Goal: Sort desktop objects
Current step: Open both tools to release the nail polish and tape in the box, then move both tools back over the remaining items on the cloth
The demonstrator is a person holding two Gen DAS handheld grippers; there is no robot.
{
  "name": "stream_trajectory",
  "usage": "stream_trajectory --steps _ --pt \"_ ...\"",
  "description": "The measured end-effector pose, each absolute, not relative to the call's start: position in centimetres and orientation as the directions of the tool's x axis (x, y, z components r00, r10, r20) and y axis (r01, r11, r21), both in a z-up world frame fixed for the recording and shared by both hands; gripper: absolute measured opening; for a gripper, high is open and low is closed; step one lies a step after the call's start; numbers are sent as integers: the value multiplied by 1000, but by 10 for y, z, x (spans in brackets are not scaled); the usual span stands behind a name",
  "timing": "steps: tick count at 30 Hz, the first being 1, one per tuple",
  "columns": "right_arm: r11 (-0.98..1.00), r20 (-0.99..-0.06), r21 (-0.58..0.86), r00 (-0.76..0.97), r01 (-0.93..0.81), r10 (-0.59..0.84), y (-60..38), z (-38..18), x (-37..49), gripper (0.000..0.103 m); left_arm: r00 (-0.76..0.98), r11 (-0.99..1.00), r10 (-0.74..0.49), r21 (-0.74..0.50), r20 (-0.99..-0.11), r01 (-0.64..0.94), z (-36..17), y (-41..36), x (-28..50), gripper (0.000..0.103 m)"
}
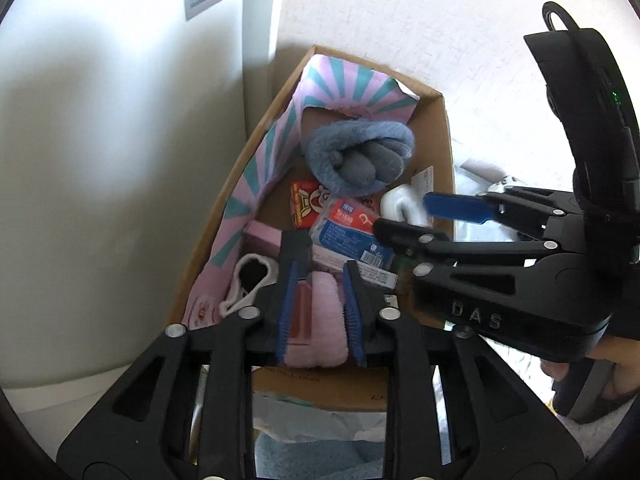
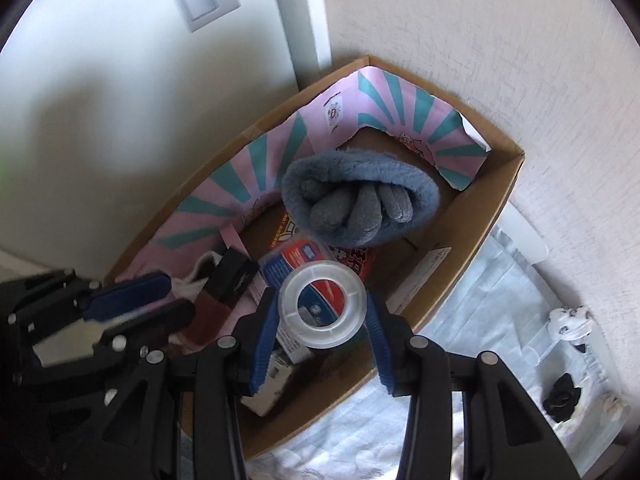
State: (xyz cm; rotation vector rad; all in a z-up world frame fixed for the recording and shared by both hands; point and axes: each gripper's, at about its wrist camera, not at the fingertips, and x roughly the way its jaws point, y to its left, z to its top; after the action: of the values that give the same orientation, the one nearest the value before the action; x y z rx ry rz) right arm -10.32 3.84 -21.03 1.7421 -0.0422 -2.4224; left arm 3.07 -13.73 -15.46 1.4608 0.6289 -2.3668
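A cardboard box (image 1: 442, 160) (image 2: 496, 200) holds a blue-grey plush slipper (image 1: 360, 156) (image 2: 360, 200), a blue-red packet (image 1: 348, 232), a red packet (image 1: 306, 202) and a pink striped paper (image 1: 256, 188) (image 2: 272, 148). My left gripper (image 1: 320, 300) hangs over the box's near end, its jaws around a pink fluffy item (image 1: 318, 320) with a dark red panel. My right gripper (image 2: 320, 316) is shut on a clear tape roll (image 2: 323, 309) above the box. In the left wrist view the right gripper (image 1: 404, 210) holds the roll (image 1: 402, 206) over the box's right side.
White walls and a door frame (image 2: 304, 20) stand behind the box. A pale crinkled sheet (image 2: 500, 300) covers the surface to the right, with a white patterned item (image 2: 570, 320) and a small black object (image 2: 562, 398) on it. A light blue cloth (image 1: 320, 456) lies below the box.
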Motion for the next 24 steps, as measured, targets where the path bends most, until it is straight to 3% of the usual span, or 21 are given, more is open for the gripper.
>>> stream_trajectory --steps 2,4,5,6,8,24 --pt "-992 -938 93 -326 89 -117 41 -209 -103 57 -427 -865 -42 -181 -903 468 -154 -139 30 41" --pt "-994 -926 73 -364 75 -96 47 -206 -100 65 -416 -854 -76 -156 -906 497 -154 -146 33 76" --pt "-996 -921 69 -380 63 -88 50 -204 -99 73 -423 -841 -84 -163 -902 516 -153 -152 37 86" --pt "-997 -917 66 -391 43 -77 55 -203 -97 88 -436 -832 -77 -183 -897 523 -153 -156 38 98" --pt "-995 -909 96 -407 11 -93 65 -201 -95 103 -477 -810 -57 -238 -877 535 -148 -163 45 101" --pt "-993 -874 107 -480 -47 -71 96 -182 -65 103 -482 -867 -81 -177 -872 466 -131 -128 24 102"
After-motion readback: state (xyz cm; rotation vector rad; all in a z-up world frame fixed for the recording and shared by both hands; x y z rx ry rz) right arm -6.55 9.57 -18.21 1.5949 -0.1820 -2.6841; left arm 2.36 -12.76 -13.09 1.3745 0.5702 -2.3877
